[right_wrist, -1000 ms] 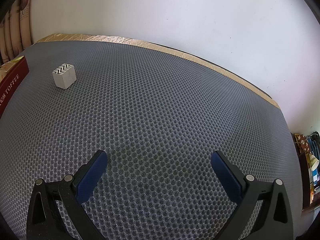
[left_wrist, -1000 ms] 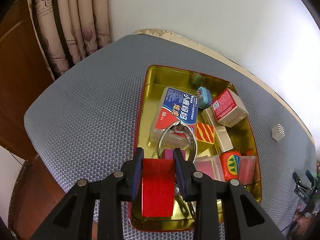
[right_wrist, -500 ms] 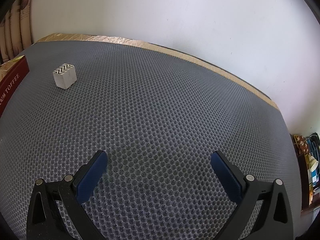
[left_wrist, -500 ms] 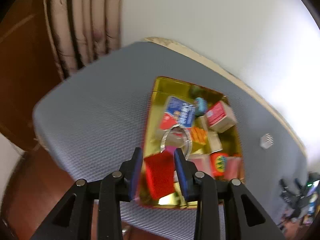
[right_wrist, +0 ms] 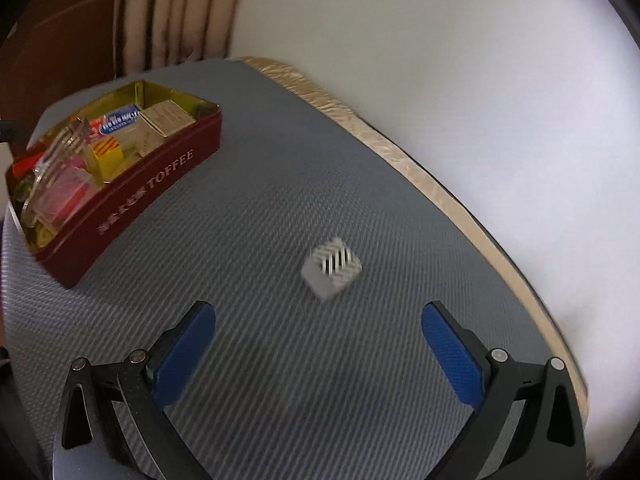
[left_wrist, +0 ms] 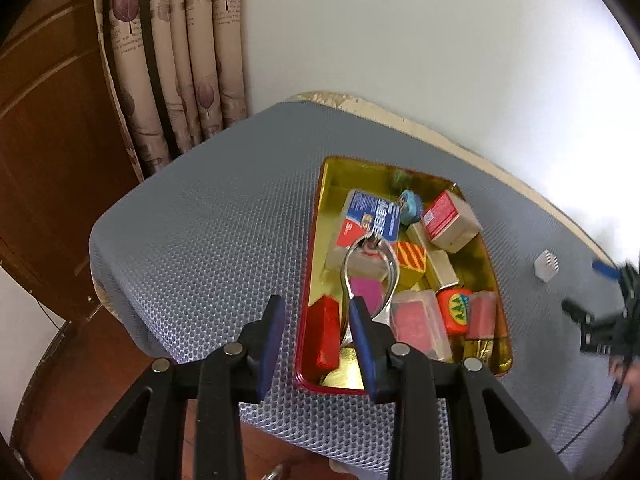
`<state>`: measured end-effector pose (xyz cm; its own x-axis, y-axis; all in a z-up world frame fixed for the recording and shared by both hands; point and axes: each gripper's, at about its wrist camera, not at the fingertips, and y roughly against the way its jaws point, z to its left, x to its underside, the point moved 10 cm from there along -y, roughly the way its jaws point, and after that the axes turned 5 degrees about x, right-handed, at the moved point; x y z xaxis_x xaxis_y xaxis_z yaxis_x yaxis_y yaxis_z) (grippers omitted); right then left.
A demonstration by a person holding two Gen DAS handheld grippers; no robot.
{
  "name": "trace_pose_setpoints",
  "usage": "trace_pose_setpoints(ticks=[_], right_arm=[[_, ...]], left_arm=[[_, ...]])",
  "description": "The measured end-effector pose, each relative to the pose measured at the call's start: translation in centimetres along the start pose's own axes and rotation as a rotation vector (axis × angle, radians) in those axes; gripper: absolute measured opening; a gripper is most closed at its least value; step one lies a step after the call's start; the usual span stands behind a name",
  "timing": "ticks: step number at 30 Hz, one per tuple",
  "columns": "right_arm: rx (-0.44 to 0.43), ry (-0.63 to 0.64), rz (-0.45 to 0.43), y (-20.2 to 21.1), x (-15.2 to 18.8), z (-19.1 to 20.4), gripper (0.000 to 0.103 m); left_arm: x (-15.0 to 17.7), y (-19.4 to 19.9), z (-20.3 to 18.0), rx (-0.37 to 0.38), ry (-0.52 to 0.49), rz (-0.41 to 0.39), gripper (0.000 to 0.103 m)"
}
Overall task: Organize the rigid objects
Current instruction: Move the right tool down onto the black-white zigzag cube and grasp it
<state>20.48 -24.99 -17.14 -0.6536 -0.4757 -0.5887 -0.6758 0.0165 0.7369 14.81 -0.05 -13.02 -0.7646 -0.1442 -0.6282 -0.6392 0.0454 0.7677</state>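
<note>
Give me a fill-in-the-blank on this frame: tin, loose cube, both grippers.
1. The red block lies inside the ____, clear of the left gripper.
2. The right gripper has its jaws wide ____, with nothing between them.
3. The one item left out on the grey mat is a white cube with a ____ pattern on top.
4. The word printed on the tin's red side is ____.

Missing words: tin; open; zigzag; TOFFEE

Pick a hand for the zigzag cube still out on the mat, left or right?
Right. The right gripper stands open, empty, with the zigzag cube just ahead between its fingers. The left gripper hangs empty over the tin, far from the cube.
</note>
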Motion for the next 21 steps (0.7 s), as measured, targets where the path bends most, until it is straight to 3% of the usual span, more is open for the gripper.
trace_pose_setpoints(ticks=[8,14,19,20,21], right_arm=[[-0.071,0.127,0.041,-4.1,-2.6,-0.6,0.099],[-0.146,0.243,0.123,-6.9,-2.2,-0.2,0.078],[-0.186,0.290,0.171,-8.1,-2.0,0.1,0.075],[-0.199,0.290,0.180,-8.6,-2.2,0.2,0.071],[-0.215,0.288,0.198,-8.9,-2.1,0.4,0.055]], left_arm=[[0.2,-0.8,0.0,0.009,-0.001,0.022,0.034],[0.6,-1.7,-0.2,0.011,-0.008,0.055,0.034],[0.8,-2.1,-0.3,0.006,-0.008,0.064,0.034],[0.8,-2.1,-0.3,0.002,-0.011,0.065,0.034],[0.8,-2.2,-0.3,0.000,-0.012,0.066,0.034]])
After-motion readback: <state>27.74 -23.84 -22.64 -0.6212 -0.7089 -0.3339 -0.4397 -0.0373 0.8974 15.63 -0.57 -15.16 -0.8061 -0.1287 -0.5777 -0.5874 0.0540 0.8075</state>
